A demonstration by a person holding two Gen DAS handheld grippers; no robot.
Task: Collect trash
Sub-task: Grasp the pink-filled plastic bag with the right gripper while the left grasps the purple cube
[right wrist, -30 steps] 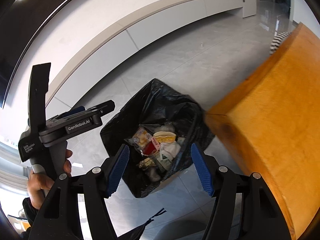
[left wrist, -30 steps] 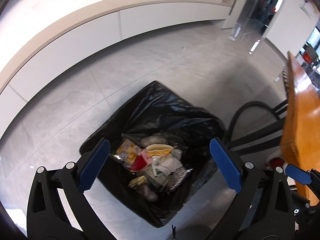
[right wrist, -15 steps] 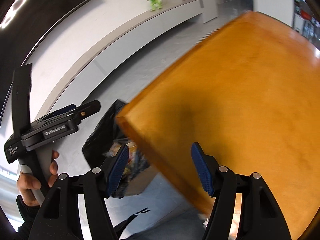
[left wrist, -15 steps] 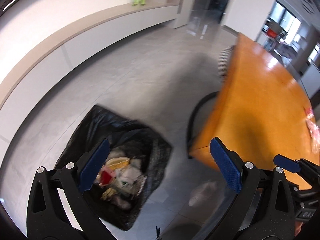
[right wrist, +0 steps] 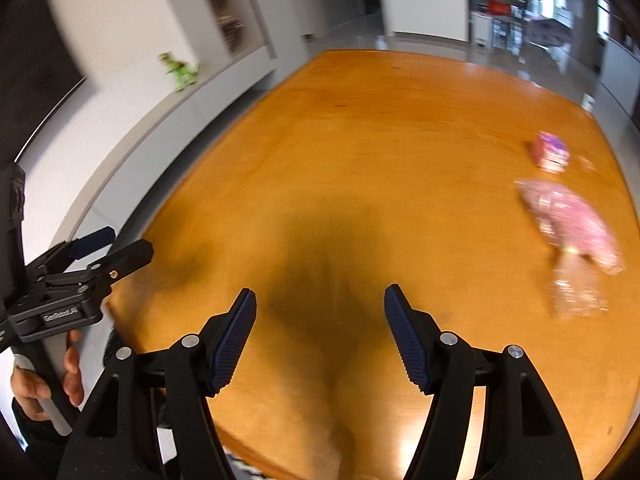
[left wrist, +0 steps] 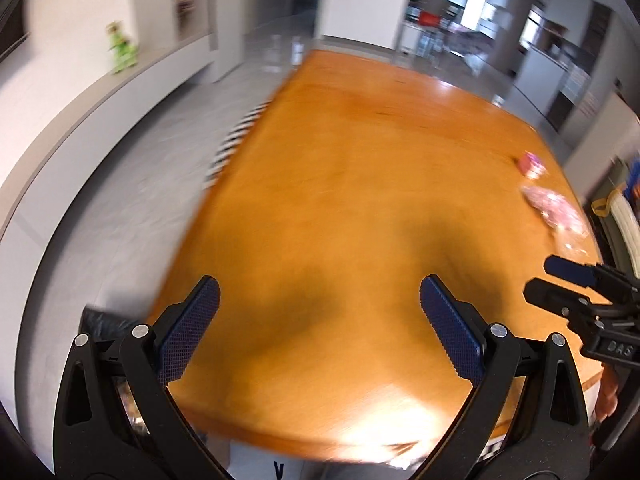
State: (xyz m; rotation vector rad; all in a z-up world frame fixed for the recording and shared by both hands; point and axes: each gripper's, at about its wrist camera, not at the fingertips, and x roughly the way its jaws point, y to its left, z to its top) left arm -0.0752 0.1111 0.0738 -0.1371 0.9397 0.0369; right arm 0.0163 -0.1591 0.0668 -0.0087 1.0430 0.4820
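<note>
A pink plastic wrapper [right wrist: 572,224] and a small pink box [right wrist: 550,152] lie on the right side of the orange wooden table [right wrist: 360,160]; a clear plastic piece [right wrist: 576,288] lies just below the wrapper. They also show in the left wrist view: the wrapper [left wrist: 556,210], the box [left wrist: 532,164]. My left gripper [left wrist: 320,316] is open and empty over the table's near left part. My right gripper [right wrist: 320,320] is open and empty over the near middle. A corner of the black trash bag [left wrist: 104,320] shows under the table's left edge.
A grey tiled floor [left wrist: 132,184] and a long white wall ledge [left wrist: 80,92] with a green toy [left wrist: 122,46] lie to the left. Shelves and glass doors stand at the back.
Both grippers have swung up and right from above the trash bag to above the table. The bag has slid almost out of view. Both stay open.
</note>
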